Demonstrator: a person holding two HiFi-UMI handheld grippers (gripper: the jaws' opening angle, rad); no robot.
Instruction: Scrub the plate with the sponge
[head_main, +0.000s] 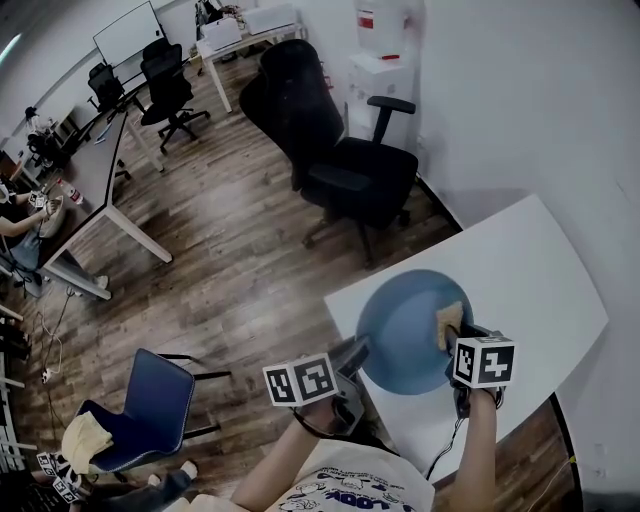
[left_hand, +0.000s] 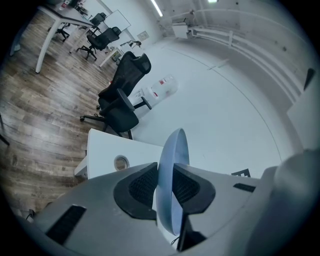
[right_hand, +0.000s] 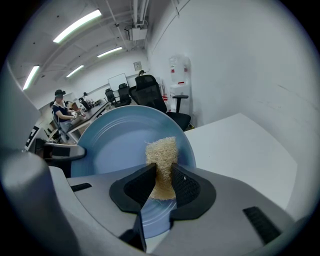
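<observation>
1. The left gripper (left_hand: 165, 175) is clamping the left rim of the blue plate (head_main: 405, 335), its jaws closed on the thin edge. Judging by the pose, it is bracing the plate so that scrubbing does not push it around.
2. The right gripper (right_hand: 162, 176) is pinching the tan fibrous sponge (right_hand: 161, 150), jaws closed on the lower half. The free upper half is projecting onto the right side of the plate's face, probably so that the sponge rather than the jaws meets the plate.
3. The plate is sitting over the near left corner of a smooth white table (head_main: 525, 270), its left rim reaching past the table edge.
4. The room is an office with a wood floor (head_main: 230, 240). A black office chair (head_main: 340, 150) and a water dispenser (head_main: 380, 50) are standing by the white wall.
</observation>
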